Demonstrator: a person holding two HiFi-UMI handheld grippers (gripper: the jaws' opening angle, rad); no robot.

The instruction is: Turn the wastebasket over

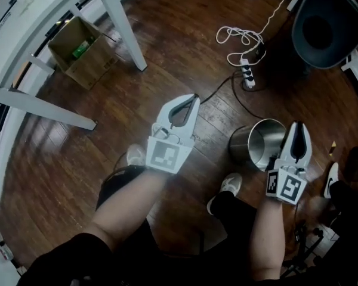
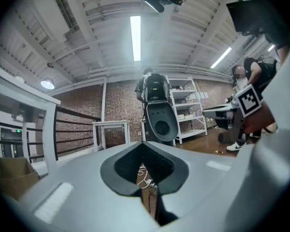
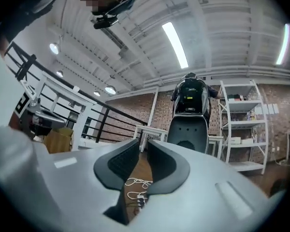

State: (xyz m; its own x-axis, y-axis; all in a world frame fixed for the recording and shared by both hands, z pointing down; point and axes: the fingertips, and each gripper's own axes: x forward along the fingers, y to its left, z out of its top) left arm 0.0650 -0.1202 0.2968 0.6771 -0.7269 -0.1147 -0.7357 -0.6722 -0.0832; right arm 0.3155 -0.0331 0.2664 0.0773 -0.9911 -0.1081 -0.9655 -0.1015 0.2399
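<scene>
The wastebasket (image 1: 259, 143) is a shiny metal bucket. It stands on the wooden floor with its open mouth up, just ahead of the person's shoes. My right gripper (image 1: 298, 127) hangs beside its right rim, apart from it, with the jaws a little apart and nothing between them (image 3: 144, 141). My left gripper (image 1: 194, 98) is held to the left of the bucket, well clear of it. Its fingertips meet and it holds nothing (image 2: 144, 144). Neither gripper view shows the bucket; both look level across the room.
A power strip (image 1: 248, 76) with a coiled white cable lies beyond the bucket. A dark chair (image 1: 322, 31) stands at the far right. The white table legs (image 1: 122, 22) and a cardboard box (image 1: 80, 49) are at the far left. A shoe (image 1: 230, 186) sits near the bucket.
</scene>
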